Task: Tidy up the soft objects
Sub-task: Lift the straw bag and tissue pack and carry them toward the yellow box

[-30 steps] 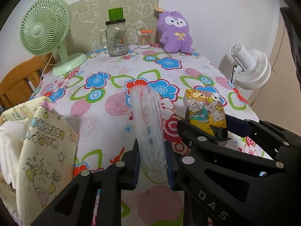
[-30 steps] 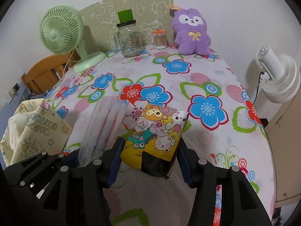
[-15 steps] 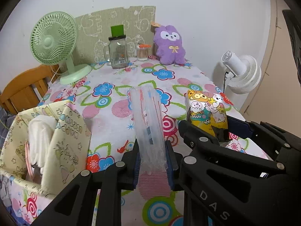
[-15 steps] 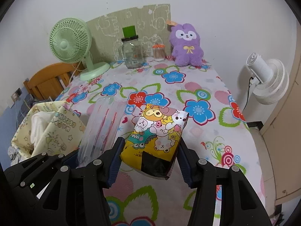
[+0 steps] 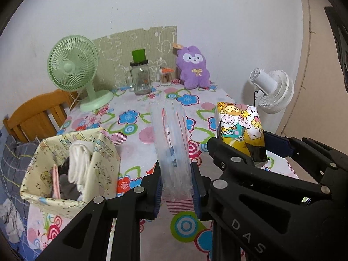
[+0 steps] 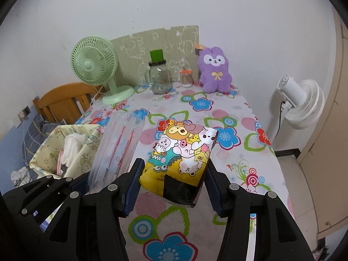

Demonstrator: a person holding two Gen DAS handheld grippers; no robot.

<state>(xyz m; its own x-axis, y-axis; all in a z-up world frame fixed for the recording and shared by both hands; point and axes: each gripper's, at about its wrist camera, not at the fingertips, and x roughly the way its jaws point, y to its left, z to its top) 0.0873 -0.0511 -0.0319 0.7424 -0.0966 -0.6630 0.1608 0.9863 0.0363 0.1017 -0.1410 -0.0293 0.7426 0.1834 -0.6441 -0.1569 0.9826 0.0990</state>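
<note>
Both packs were held clear above the flowered surface (image 6: 228, 113), presumably for the fabric bin (image 5: 104, 152) at nine o'clock: left gripper (image 5: 176, 182) jaws pinched tight on clear sleeve (image 5: 171, 134), right gripper (image 6: 174, 184) half-open, clamping cartoon pack (image 6: 184, 150).

Home: floral tablecloth (image 6: 217, 113), plush rabbit (image 6: 214, 73)

Both views are bright and evenly lit, with soft, faint shadows. Glare whitens the glossy cartoon pack (image 6: 184, 150). Fisheye bending curves the wall (image 5: 195, 10) and table (image 6: 239, 134) edges, and black vignette fills the corners. Focus is sharp throughout.
</note>
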